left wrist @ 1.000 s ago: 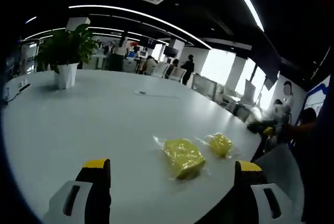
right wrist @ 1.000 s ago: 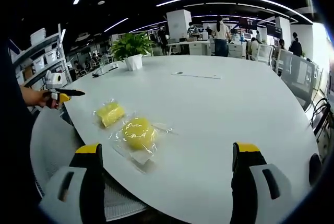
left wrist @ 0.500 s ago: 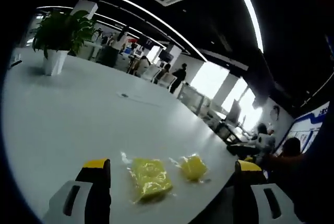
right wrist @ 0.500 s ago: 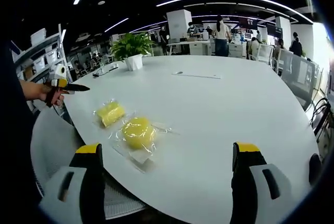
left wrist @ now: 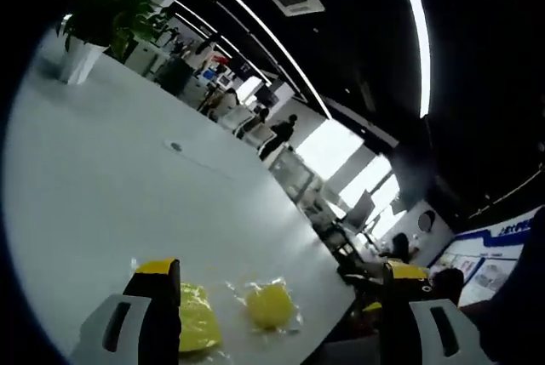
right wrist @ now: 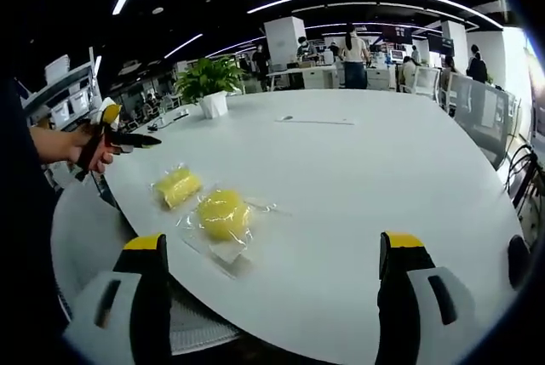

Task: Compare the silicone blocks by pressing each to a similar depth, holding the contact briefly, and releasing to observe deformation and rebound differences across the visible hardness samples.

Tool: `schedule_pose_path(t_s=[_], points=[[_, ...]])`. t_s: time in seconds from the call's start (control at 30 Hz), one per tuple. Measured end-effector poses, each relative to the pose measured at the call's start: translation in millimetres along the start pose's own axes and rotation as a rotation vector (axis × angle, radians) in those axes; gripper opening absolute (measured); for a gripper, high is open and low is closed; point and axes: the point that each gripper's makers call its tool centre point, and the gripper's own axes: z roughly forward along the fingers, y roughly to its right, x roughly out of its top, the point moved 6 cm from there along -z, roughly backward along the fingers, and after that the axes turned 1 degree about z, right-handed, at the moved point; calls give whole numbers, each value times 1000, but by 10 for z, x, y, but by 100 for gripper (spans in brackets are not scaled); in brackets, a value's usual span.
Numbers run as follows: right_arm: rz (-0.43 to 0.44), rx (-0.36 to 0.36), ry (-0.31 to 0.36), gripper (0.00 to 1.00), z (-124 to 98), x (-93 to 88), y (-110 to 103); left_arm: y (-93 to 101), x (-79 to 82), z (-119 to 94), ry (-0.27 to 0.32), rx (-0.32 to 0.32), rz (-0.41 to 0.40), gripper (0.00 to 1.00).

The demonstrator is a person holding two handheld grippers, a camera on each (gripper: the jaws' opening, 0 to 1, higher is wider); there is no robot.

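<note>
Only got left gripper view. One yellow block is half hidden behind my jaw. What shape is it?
Observer: Right gripper view shows it whole: an oblong block, bagged, lying apart from the round block.
Operator: Left gripper touching either one?
Observer: No. The left gripper is held in a hand out by the table edge, clear of both blocks.

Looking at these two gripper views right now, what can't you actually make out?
- Left gripper view: the rectangular yellow silicone block in clear wrap is partly hidden behind that gripper's own jaw.
- Right gripper view: the left gripper is side-on and small; open or shut is unclear.
- Block hardness markings: too small to read.
</note>
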Motion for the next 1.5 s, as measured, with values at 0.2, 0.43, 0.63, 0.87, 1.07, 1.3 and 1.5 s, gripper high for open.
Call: schedule_pose_path(t_s=[0.2,0.43,0.63,0.87,1.07,1.3,1.5], points=[[1,-2,-8,97,-25,-21,11,-13,-28,246,-33,7,-73,100],[7,-3,3,97,-28,6,-4,-123,-131,545,-109,42,-105,100],[5,3,-7,97,-25,-16,-31,-267,-241,713,-190,95,-187,100],[25,-10,-5,97,-29,-46,21,-344,-379,889,-270,150,-204,97],[39,-11,6,97,-6,-39,3,-311,-386,1053,-266,149,-329,92],[57,2,18,97,6,-15,-16,-382,-532,1197,-328,213,-330,85],[63,0,18,97,-3,4,11,-428,-713,1256,-401,256,-364,77]])
